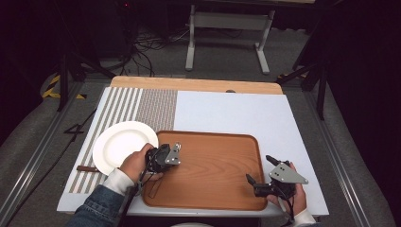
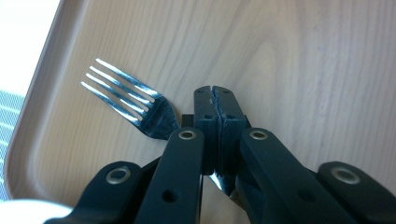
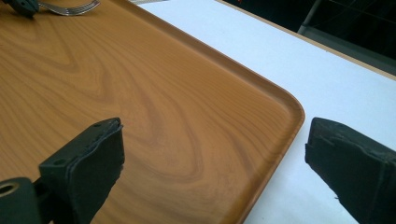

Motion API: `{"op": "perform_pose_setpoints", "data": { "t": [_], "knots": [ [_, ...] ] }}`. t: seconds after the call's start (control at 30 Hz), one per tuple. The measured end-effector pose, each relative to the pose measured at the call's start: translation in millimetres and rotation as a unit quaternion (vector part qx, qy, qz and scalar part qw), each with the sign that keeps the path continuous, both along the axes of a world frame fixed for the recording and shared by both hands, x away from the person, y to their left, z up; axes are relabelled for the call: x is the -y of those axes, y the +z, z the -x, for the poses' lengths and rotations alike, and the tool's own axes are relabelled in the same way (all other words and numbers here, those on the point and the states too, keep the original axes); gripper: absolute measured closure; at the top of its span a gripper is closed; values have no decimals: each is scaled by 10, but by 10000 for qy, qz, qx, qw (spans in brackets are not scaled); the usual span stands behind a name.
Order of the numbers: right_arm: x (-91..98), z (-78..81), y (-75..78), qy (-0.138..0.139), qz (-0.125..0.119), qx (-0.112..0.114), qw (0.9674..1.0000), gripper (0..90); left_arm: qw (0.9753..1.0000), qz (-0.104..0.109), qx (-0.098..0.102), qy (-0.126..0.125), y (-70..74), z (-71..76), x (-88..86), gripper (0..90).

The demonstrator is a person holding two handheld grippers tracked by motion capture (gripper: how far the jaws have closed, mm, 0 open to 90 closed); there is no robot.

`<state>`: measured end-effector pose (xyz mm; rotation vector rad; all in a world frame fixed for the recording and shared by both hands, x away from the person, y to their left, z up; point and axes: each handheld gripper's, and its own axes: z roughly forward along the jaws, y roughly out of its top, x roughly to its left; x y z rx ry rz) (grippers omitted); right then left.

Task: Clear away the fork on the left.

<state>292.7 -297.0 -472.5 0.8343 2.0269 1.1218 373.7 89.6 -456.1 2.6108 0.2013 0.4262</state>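
A metal fork [image 2: 126, 100] lies low over the wooden tray [image 2: 289, 56], its tines pointing up and left in the left gripper view. My left gripper [image 2: 215, 93] is shut on the fork's neck, and the handle runs on hidden under the jaws. From above, the left gripper [image 1: 161, 161] hangs over the tray's [image 1: 213, 189] left end. My right gripper [image 1: 259, 169] stands open at the tray's right edge. In its own view the right gripper [image 3: 212, 154] straddles the tray's rim [image 3: 280, 135], one jaw over the wood, one over the white table. The fork [image 3: 70, 7] shows far off.
A white plate [image 1: 120, 142] sits on a striped placemat [image 1: 151, 106] just left of the tray. A brown-handled utensil [image 1: 87, 168] lies on the mat by the plate's near side. White table surface [image 1: 236, 111] stretches behind and right of the tray.
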Motion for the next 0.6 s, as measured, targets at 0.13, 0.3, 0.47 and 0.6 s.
{"op": "perform_pose_setpoints", "data": {
  "t": [0.13, 0.3, 0.47, 0.6],
  "knots": [
    [-2, -1, -2, -1, -17, -25, 10000, 56, 10000, -20, -19, 83, 2, -9, -69, 892],
    [-6, 2, -4, 0, -11, -27, 10000, 56, 9999, -39, -16, 151, 4, -17, -131, 890],
    [-6, 0, -4, 1, -7, -24, 10000, 56, 9997, -51, -19, 221, 3, -13, -173, 888],
    [0, 0, -3, 9, 18, -16, 10000, 56, 9997, -52, -27, 257, 2, 4, -210, 882]
  ]
}}
